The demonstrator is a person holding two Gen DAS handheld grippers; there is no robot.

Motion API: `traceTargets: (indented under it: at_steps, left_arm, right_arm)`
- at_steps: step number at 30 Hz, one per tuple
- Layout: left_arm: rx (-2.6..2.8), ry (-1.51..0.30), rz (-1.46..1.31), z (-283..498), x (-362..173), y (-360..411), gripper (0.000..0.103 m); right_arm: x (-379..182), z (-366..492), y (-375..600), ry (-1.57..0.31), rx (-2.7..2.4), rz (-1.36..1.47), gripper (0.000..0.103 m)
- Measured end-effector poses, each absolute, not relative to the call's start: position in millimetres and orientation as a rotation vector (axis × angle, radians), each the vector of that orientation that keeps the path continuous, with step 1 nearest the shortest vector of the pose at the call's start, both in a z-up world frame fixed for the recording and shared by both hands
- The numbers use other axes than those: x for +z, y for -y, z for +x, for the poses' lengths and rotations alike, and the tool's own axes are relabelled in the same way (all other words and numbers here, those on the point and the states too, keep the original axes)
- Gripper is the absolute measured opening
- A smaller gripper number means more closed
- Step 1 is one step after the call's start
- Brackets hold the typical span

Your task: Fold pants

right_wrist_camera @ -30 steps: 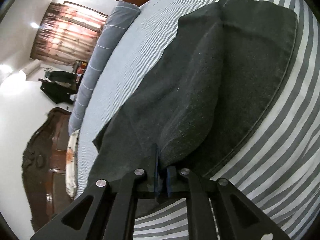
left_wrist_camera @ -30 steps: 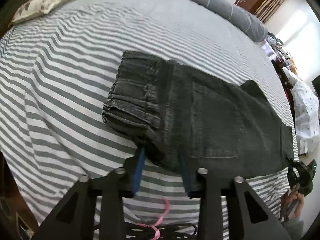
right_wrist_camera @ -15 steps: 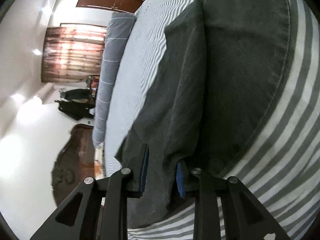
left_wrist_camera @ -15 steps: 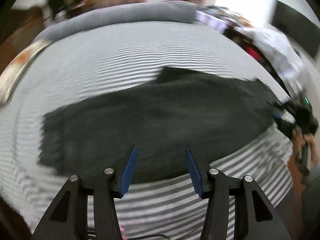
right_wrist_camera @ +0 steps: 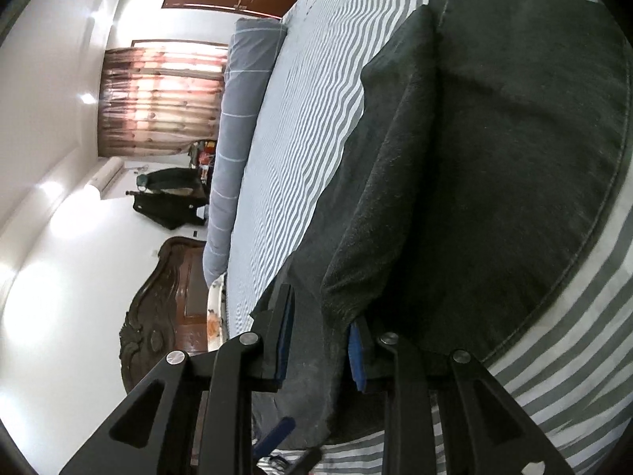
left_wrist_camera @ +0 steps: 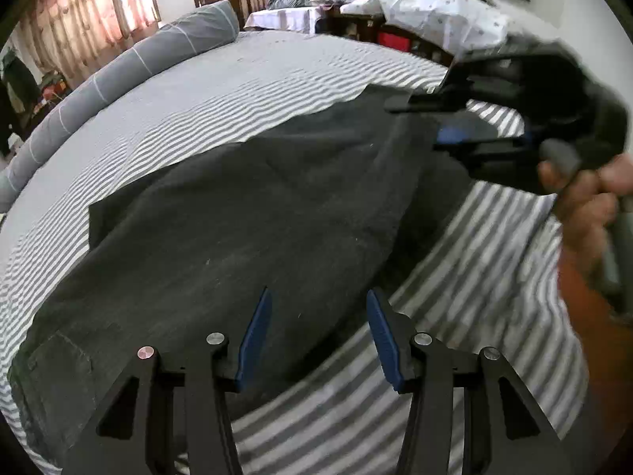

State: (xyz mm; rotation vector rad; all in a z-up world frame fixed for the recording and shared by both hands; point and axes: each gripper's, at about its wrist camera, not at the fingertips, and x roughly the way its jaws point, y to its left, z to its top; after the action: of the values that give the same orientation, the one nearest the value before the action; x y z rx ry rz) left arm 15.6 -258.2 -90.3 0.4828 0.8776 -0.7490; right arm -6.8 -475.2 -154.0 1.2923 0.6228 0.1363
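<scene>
Pants (left_wrist_camera: 245, 213), dark grey denim, lie flat along the near edge of the striped bed (left_wrist_camera: 253, 91), well short of its grey bolster (left_wrist_camera: 130, 63). A second ago both tongs pinched them. The left tongs (left_wrist_camera: 316, 332) have just opened, hanging wide and empty over the cloth; the right tongs (right_wrist_camera: 318, 350) have just opened partway, a fold between the pads but unpressed. Likely that fold is laid and new grips come next

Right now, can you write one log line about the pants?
pants: dark, laid on striped bed | left gripper: open, empty | right gripper: just opened, pants fold between pads
</scene>
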Motion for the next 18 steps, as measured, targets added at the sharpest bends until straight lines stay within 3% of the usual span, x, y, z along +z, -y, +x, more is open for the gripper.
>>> traceTargets:
  at_steps: [3, 4, 5, 7, 18]
  left_arm:
    - [-0.715, -0.883, 0.530, 21.9, -99.1, 268.3, 0.044]
    - [-0.716, -0.891, 0.534, 26.8, -101.7, 270.6, 0.024]
    - [-0.712, -0.899, 0.537, 29.0, -104.7, 274.5, 0.016]
    - [-0.721, -0.912, 0.515, 36.0, -104.3, 273.7, 0.010]
    - [-0.758, -0.885, 0.485, 31.3, -98.7, 270.0, 0.007]
  right_arm:
    - [-155.7, -7.8, 480.7, -0.608, 0.147, 1.309, 0.025]
    - [-157.5, -7.8, 483.0, -0.598, 0.149, 1.319, 0.025]
    - [-159.4, -8.3, 485.5, -0.595, 0.142, 1.327, 0.025]
    - [-165.4, -9.8, 491.5, -0.579, 0.135, 1.354, 0.025]
    - [-174.3, -13.7, 509.6, -0.554, 0.029, 1.372, 0.025]
